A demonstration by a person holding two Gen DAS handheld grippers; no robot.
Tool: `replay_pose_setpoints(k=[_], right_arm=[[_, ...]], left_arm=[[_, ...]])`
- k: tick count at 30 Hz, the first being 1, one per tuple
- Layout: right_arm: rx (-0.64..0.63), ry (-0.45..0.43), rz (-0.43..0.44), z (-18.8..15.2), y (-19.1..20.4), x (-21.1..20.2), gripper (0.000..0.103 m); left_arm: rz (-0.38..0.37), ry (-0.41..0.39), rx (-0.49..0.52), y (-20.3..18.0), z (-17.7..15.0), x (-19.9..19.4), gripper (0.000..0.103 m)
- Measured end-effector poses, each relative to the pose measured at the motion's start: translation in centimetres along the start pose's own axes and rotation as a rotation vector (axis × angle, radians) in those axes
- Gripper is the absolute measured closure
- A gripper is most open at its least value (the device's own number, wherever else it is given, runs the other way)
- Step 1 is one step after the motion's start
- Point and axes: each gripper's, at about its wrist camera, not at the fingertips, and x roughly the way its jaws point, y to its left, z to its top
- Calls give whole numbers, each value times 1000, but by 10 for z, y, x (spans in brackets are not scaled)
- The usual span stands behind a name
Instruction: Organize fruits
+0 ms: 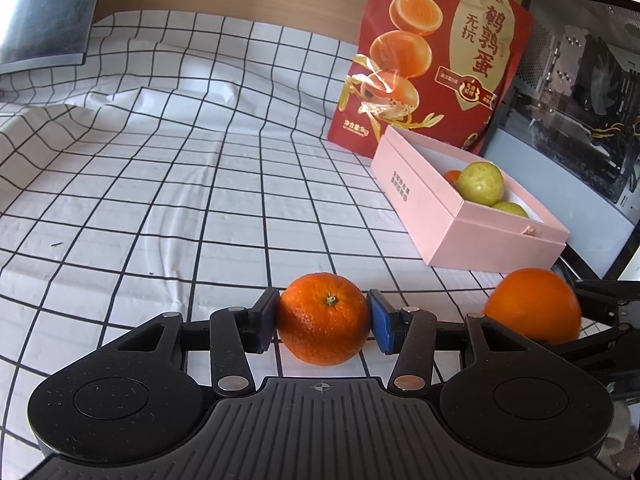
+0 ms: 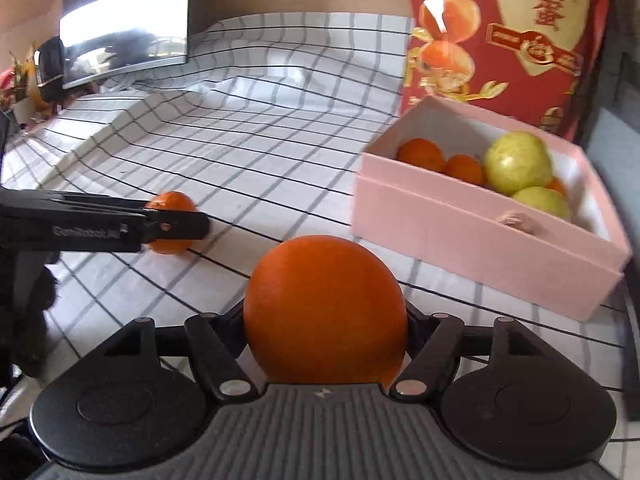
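My left gripper [image 1: 323, 316] is shut on a small mandarin [image 1: 324, 320], its blue pads pressed against both sides; the fruit sits low on the checked cloth. From the right wrist view the same mandarin [image 2: 170, 220] shows behind a left fingertip [image 2: 180, 226]. A large smooth orange [image 2: 324, 300] fills my right gripper [image 2: 326, 320], whose pads are hidden behind the fruit's sides; that orange [image 1: 532, 308] appears at the lower right of the left wrist view. An open pink box [image 2: 460, 232] to the right front holds two green fruits [image 2: 518, 162] and small oranges [image 2: 422, 154].
A tall red snack bag [image 1: 432, 52] stands behind the pink box [image 1: 440, 216]. A glass-sided computer case [image 1: 580, 100] borders the right. A monitor [image 2: 124, 20] sits at the far left. The white checked cloth [image 1: 180, 160] is wrinkled and humped towards the back.
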Motion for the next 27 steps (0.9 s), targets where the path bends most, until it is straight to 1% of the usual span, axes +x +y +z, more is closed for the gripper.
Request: replay_pose_setpoints(k=[2, 5, 7, 10, 12, 13, 15, 17, 18, 19, 20, 21, 22, 23, 24, 26, 27], right_arm=[[19, -1, -13, -3, -7, -5, 31], [64, -4, -25, -6, -21, -16, 31], [84, -14, -45, -6, -30, -24, 31], [94, -51, -85, -1, -39, -40, 31], [103, -86, -101, 8, -46, -53, 31], [108, -104, -107, 14, -49, -60, 31], [113, -141, -125, 28, -53, -72, 31], [112, -172, -155, 44, -57, -83, 32], [108, -185, -172, 51, -59, -86, 32], [105, -197, -191, 58, -61, -90, 32], [100, -206, -210, 65, -63, -92, 32], [96, -212, -227, 70, -65, -92, 32], [95, -215, -244, 74, -67, -92, 32], [102, -214, -262, 78, -70, -91, 32], [113, -207, -274, 81, -73, -89, 32], [137, -181, -269, 86, -81, -84, 32], [150, -169, -260, 89, -85, -81, 32]], left_arm=[[-4, 4, 8, -3, 1, 0, 50], [-91, 29, 6, -11, 4, 3, 50], [-160, 23, 13, -21, 13, 5, 50], [-226, -25, 32, -43, 42, 8, 50], [-279, -66, 29, -57, 73, 15, 50], [-308, -78, 26, -63, 92, 23, 50], [-339, -89, 20, -75, 125, 43, 50], [-361, -67, 51, -92, 153, 75, 50], [-372, -42, 73, -99, 165, 99, 50], [-369, -12, 77, -102, 171, 117, 50], [-346, 39, 62, -103, 174, 137, 50], [-311, 87, 25, -103, 176, 154, 51], [-297, 102, -10, -101, 174, 161, 51], [-311, 93, -38, -98, 173, 163, 51], [-328, 66, -62, -94, 171, 159, 50], [-342, 8, -83, -85, 165, 144, 51], [-338, -27, -81, -81, 160, 133, 51]])
